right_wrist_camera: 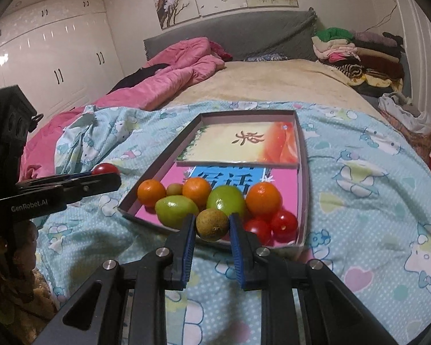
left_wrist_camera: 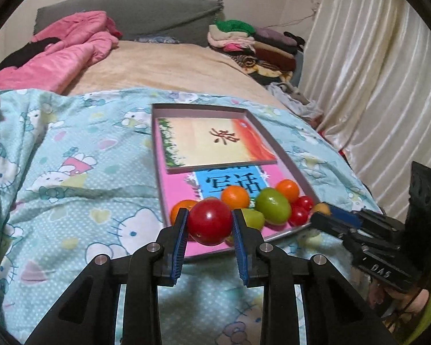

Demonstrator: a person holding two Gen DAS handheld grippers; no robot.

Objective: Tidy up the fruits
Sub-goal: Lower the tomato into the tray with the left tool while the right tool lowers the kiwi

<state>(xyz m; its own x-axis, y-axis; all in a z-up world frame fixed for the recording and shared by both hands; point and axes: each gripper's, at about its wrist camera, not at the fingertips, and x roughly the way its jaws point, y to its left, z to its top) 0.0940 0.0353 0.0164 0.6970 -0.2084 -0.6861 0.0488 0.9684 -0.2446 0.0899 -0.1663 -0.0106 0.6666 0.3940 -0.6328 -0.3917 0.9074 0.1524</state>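
Both grippers loaded at once, presumably to sort two kinds of fruit in a single trip: left gripper (left_wrist_camera: 209,224) clamped nearly shut on a red tomato (left_wrist_camera: 209,220), right gripper (right_wrist_camera: 212,227) clamped just as tight on a small brown fruit (right_wrist_camera: 212,224). Each fruit pinched at its widest part between the blue pads, squarely between the fingers (left_wrist_camera: 178,241) and close to their tips, bulging out above and below the pads. Held clear above the near end of the shallow tray (right_wrist_camera: 301,184), which lies on the patterned quilt (right_wrist_camera: 359,201) over the bed. Remaining fruit crowded at that same near end of the tray: oranges (right_wrist_camera: 263,198), green fruits (right_wrist_camera: 226,201) and two small red tomatoes (right_wrist_camera: 284,224); a booklet (right_wrist_camera: 244,143) fills the far end. Destination for the two lifted pieces not shown, so sorting judged barely begun
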